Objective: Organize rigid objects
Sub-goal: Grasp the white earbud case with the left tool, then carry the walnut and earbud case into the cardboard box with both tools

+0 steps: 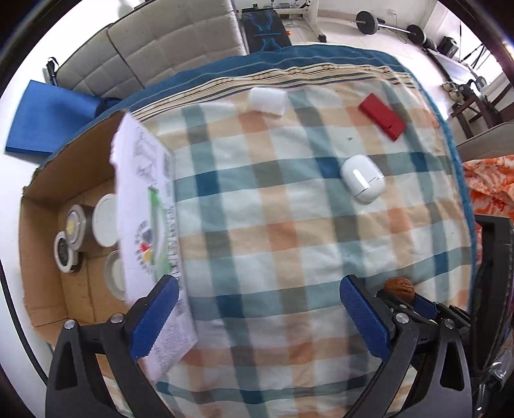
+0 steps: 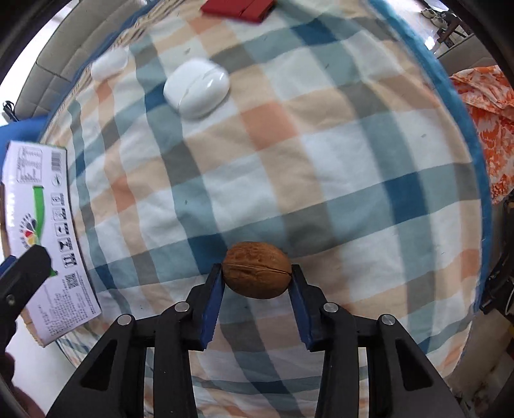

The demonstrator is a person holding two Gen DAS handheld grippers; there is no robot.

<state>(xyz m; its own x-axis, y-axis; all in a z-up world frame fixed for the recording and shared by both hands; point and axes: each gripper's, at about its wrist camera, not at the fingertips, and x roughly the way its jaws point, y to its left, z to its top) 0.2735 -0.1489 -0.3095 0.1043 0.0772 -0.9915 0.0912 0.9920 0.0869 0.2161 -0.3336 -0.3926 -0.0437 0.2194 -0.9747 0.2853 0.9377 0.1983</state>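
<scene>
My right gripper (image 2: 257, 273) is shut on a brown walnut (image 2: 257, 269) and holds it above the checked cloth; the walnut also shows in the left wrist view (image 1: 399, 288). My left gripper (image 1: 260, 305) is open and empty over the cloth, beside the box flap. A white earbud case (image 1: 363, 178) (image 2: 196, 87), a red flat box (image 1: 382, 116) (image 2: 239, 8) and a white soft-looking block (image 1: 267, 100) (image 2: 109, 66) lie on the cloth. A cardboard box (image 1: 48, 180) at the left holds several round tins and lids (image 1: 77, 228).
The box's white printed flap (image 1: 144, 205) (image 2: 45, 225) stands between the box and the cloth (image 1: 273, 225). A grey sofa (image 1: 167, 41) and blue mat (image 1: 45, 119) lie beyond. Orange fabric (image 2: 488, 115) is at the right edge.
</scene>
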